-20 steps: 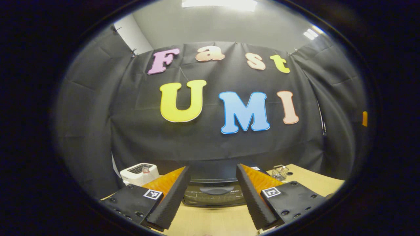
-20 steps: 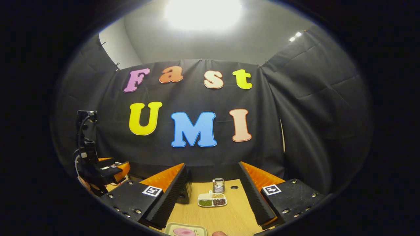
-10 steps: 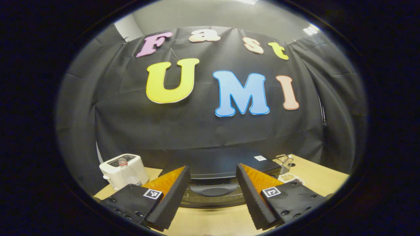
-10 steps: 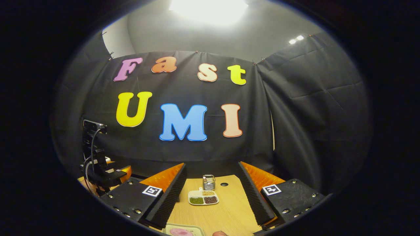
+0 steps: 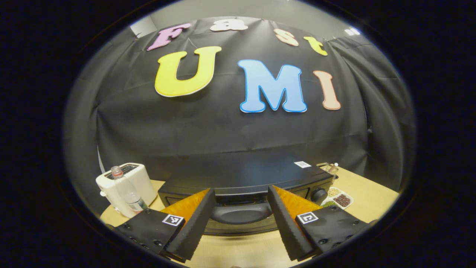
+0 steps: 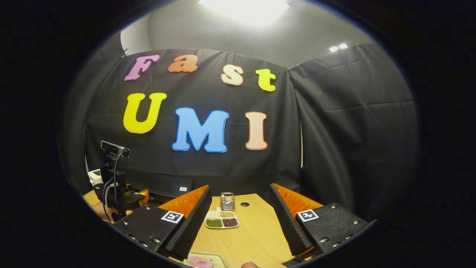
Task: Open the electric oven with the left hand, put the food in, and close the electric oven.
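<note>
A black electric oven [image 5: 245, 178] stands on the wooden table, door closed, with a curved handle [image 5: 241, 213] on its front. My left gripper [image 5: 241, 227] is open, its fingers either side of the handle and a little short of it. In the right gripper view, my right gripper [image 6: 240, 230] is open over the table with nothing between its fingers. A pale tray with pink food [image 6: 202, 261] lies at the bottom edge, below that gripper. The left gripper [image 6: 119, 193] and the oven's top [image 6: 173, 186] appear at the left there.
A white toaster [image 5: 126, 186] and a clear bottle [image 5: 128, 193] stand left of the oven. A divided dish of grains [image 6: 222, 222] [image 5: 336, 199] and a small wire holder [image 6: 227, 201] sit on the table [image 6: 256, 238] to the oven's right.
The left gripper has moved closer to the oven, whose top and handle now loom larger between the fingers. The right gripper has tilted slightly, its view shifting a little.
</note>
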{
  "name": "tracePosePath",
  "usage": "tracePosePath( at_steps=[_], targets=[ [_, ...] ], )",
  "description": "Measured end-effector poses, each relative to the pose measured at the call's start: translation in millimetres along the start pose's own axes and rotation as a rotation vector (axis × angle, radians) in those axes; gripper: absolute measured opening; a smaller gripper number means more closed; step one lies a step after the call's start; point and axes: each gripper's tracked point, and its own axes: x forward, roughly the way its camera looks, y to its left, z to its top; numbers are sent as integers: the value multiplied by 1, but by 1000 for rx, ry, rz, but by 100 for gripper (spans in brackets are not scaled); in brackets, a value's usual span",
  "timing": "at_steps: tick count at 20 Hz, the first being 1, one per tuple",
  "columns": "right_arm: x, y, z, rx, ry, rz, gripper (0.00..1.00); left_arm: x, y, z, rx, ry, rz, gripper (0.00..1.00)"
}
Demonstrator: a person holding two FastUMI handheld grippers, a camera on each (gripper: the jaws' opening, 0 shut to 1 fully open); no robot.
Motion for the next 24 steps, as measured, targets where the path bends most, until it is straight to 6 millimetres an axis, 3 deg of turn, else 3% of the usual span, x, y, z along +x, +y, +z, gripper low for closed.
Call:
tracePosePath(
  at_steps=[1,5,8,10,11,12,13,14,15,18,19,22,24],
  targets=[
    [0,0,0,-5,6,-1,95,3,0,-2,0,2,3,99],
    [-2,0,4,-27,-10,-5,95,9,3,-17,7,36,20,95],
    [-3,2,6,-38,-23,6,95,9,2,-13,24,13,30,99],
    [-1,2,5,-28,-17,13,95,9,1,-17,16,15,36,99],
    [-1,2,4,-18,-12,19,95,7,2,-17,12,14,37,92],
    [0,3,3,-13,-11,22,95,4,1,-18,13,15,37,99],
    [2,1,2,-14,-10,23,95,0,0,-18,16,9,36,99],
    [2,0,2,-15,-12,25,95,-1,0,-20,17,13,36,99],
    [1,-2,3,-14,-15,26,95,-5,-1,-21,17,7,36,91],
    [1,-7,3,-4,-21,33,95,-20,-2,-29,13,23,43,99],
    [1,-9,2,-3,-22,31,95,-25,-4,-32,14,29,47,91],
    [-2,-16,2,-1,-27,27,95,-39,-6,-43,16,59,59,99],
    [-5,-20,2,4,-27,34,95,-47,-7,-50,14,78,67,99]
  ],
)
